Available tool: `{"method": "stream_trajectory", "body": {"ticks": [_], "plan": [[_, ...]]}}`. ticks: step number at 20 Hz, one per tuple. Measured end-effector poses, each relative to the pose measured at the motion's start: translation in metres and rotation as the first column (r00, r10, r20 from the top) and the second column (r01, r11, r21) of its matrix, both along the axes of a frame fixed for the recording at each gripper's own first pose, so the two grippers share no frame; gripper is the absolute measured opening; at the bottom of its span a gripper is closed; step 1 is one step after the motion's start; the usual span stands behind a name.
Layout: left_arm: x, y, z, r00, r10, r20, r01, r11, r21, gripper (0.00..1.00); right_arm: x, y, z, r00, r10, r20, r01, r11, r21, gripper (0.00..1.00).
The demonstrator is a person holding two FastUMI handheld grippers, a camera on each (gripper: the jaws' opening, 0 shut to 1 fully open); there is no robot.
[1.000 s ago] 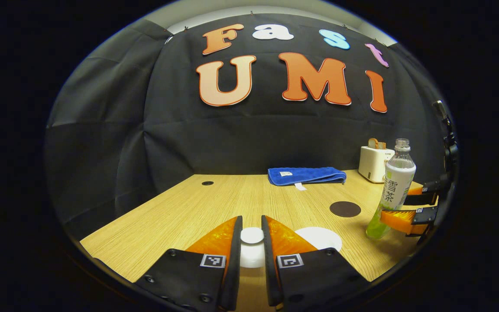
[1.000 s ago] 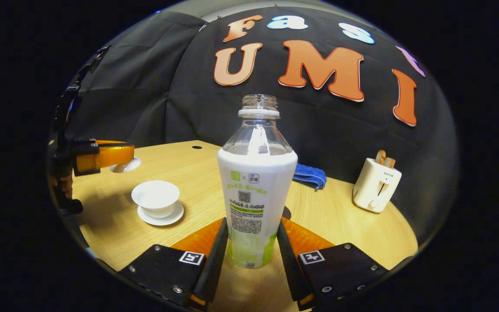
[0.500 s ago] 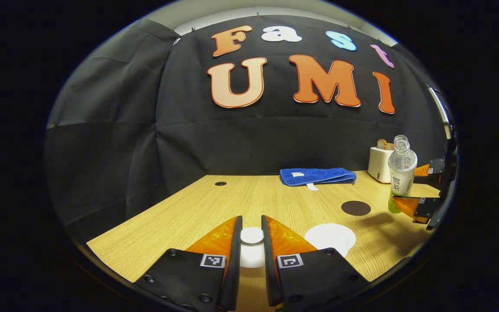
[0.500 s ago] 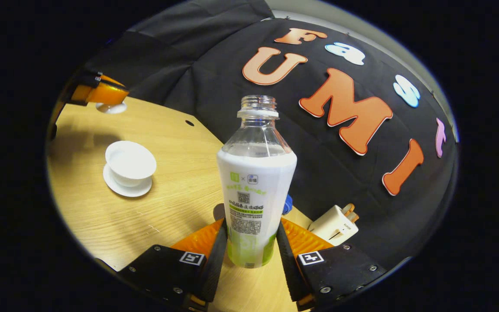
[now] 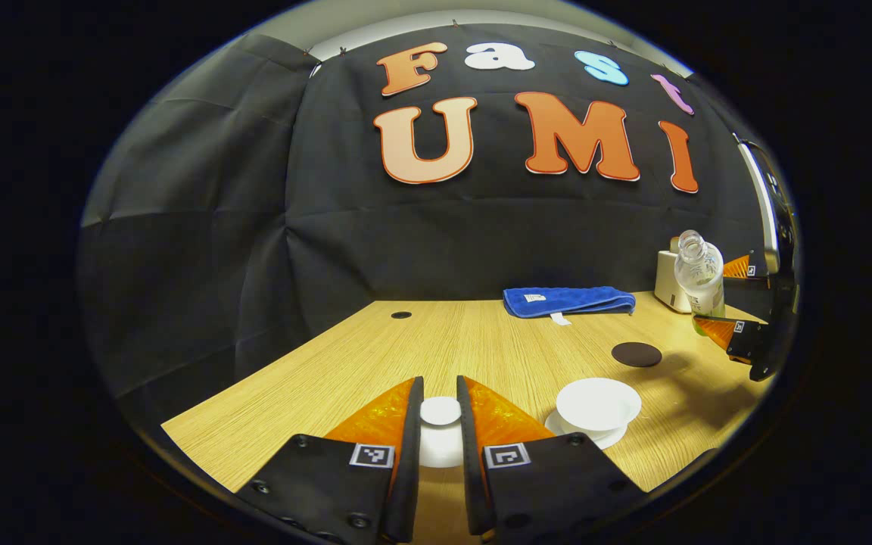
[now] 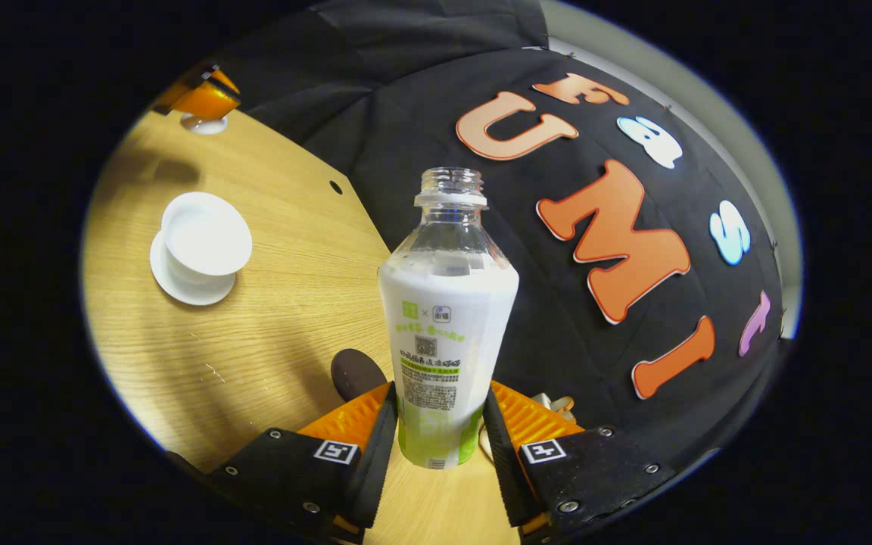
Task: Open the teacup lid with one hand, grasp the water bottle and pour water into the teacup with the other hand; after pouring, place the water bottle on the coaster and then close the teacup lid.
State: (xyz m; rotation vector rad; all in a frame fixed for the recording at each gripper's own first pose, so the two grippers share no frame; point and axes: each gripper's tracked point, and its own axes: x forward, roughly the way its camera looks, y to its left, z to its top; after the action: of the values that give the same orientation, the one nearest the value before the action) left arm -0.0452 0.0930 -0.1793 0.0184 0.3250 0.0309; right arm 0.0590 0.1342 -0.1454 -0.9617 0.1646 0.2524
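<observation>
Left tool (image 5: pixel 440 431) clamped on the knob of the white teacup lid (image 5: pixel 440 412), both fingers pressing it, lid held up above the wooden desk (image 5: pixel 315 378). Open teacup (image 5: pixel 598 403) sitting on its saucer (image 5: pixel 587 439) just to the right of that tool's fingers, seen in the left gripper view; in the right gripper view the same teacup (image 6: pixel 206 235) lying well off to the upper left, saucer (image 6: pixel 188 286) beneath it.

Right tool (image 6: pixel 436 431) gripping the water bottle (image 6: pixel 447 318) low on its labelled body, both fingers pressing either side, cap off, neck open, bottle lifted off the desk and tilted (the desk and wall slant steeply behind it). Same bottle (image 5: pixel 699 280) visible at the far right of the left gripper view, held in the air by that tool (image 5: pixel 735 303).

Dark round coaster (image 5: pixel 636 353) bare on the desk between teacup and bottle; coaster (image 6: pixel 356 375) partly hidden behind one finger in the right gripper view. Folded blue towel (image 5: pixel 568 300) at the desk's back edge, white toaster (image 5: pixel 669 281) beside it, partly behind the bottle. Small dark hole (image 5: pixel 400 314) in the desk farther left.
</observation>
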Motion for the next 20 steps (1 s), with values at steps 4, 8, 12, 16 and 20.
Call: {"method": "stream_trajectory", "body": {"ticks": [4, 8, 12, 16, 20], "plan": [[-0.001, 0.005, -0.003, 1.000, 0.011, -0.003, -0.011, 1.000, 0.001, 0.29, -0.002, 0.015, -0.013, 0.999, 0.048, 0.014, -0.046, 0.993, -0.104, 0.64], [-0.005, 0.008, -0.009, 1.000, 0.013, -0.015, -0.013, 1.000, -0.004, 0.31, -0.004, 0.027, -0.020, 0.994, 0.097, 0.045, -0.087, 0.977, -0.197, 0.64], [-0.007, 0.009, -0.014, 1.000, 0.017, -0.027, -0.017, 1.000, -0.009, 0.29, -0.005, 0.033, -0.025, 0.989, 0.143, 0.047, -0.123, 0.949, -0.289, 0.64], [-0.009, 0.010, -0.017, 0.999, 0.018, -0.039, -0.018, 1.000, -0.011, 0.29, -0.006, 0.040, -0.027, 0.978, 0.193, 0.083, -0.148, 0.913, -0.381, 0.64], [-0.010, 0.015, -0.020, 0.999, 0.023, -0.039, -0.023, 1.000, -0.002, 0.29, 0.004, 0.042, -0.020, 0.962, 0.235, 0.137, -0.147, 0.873, -0.466, 0.64]]}}
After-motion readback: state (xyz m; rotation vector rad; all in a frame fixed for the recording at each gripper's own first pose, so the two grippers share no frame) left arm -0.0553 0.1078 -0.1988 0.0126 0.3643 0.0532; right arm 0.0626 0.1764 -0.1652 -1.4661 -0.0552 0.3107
